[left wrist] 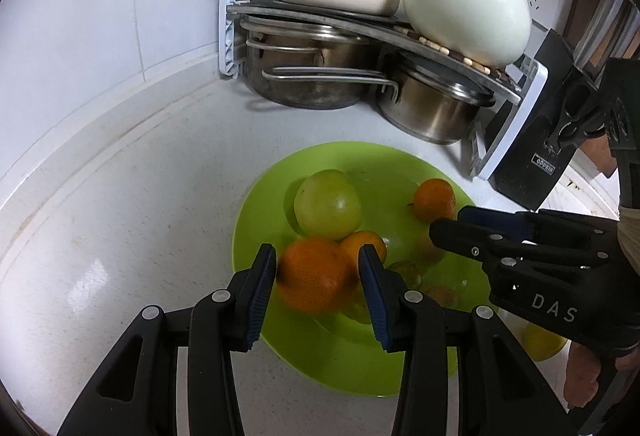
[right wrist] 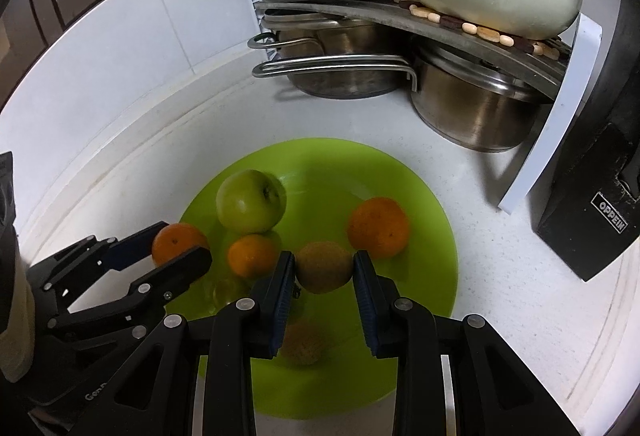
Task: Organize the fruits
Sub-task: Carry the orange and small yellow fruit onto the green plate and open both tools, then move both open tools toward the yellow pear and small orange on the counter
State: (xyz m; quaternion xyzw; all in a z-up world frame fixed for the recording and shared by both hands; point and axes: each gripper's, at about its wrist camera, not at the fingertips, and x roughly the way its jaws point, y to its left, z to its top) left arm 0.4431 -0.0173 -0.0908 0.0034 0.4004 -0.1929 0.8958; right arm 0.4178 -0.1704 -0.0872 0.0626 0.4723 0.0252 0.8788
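Over the near part of the glossy lime-green plate (right wrist: 432, 196), the right gripper (right wrist: 322, 272) held a rough brown kiwi (right wrist: 324, 268) pinched between its ribbed blue pads; the left gripper (left wrist: 318, 276) clamped a round, dimpled orange (left wrist: 316, 276) above the plate's left side; farther in, on the plate, lay a smooth green apple (right wrist: 251, 201), a small orange (right wrist: 252, 255) and another orange (right wrist: 378, 228) to the right; beyond the plate, steel pots (right wrist: 472, 112) sat under a metal rack (right wrist: 360, 6) bearing cream cookware.
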